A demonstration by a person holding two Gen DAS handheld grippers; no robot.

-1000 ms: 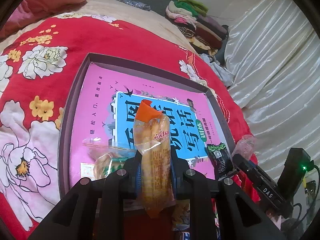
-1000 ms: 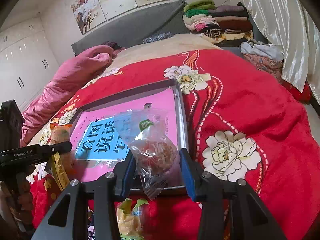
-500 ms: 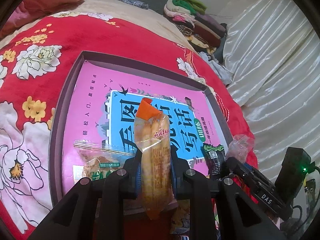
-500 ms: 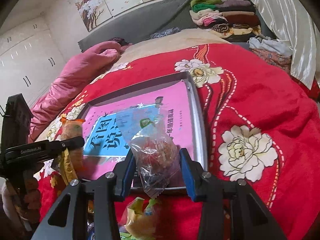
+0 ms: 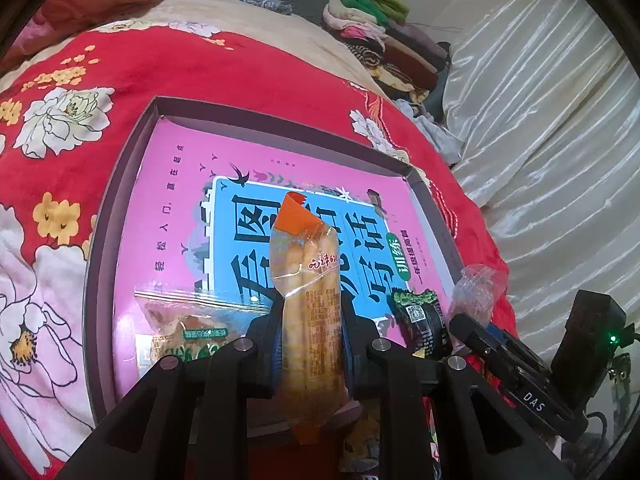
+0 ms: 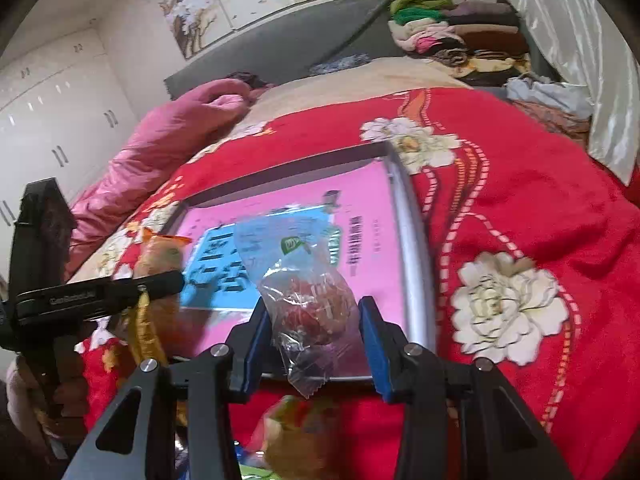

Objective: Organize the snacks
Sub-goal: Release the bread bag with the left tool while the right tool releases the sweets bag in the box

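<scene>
My left gripper (image 5: 310,340) is shut on a long orange-topped snack packet (image 5: 308,280) and holds it upright over the near edge of a shallow box (image 5: 132,148) lined with a pink and blue book cover. A clear packet of biscuits (image 5: 188,324) and a small black-and-green packet (image 5: 420,316) lie in the box's near end. My right gripper (image 6: 316,336) is shut on a clear bag of reddish snacks (image 6: 308,304) above the box's near right corner (image 6: 416,280). The left gripper and its orange packet (image 6: 156,280) show at the left of the right wrist view.
The box lies on a red floral blanket (image 6: 520,200) on a bed. More snack packets (image 6: 296,440) lie on the blanket below the grippers. A pink quilt (image 6: 160,148) is at the far left, folded clothes (image 6: 452,36) at the far right, white curtains (image 5: 540,120) on the right.
Both grippers have moved forward over the box's near edge, still holding their packets. The right wrist view has swung so the box sits more centred and closer.
</scene>
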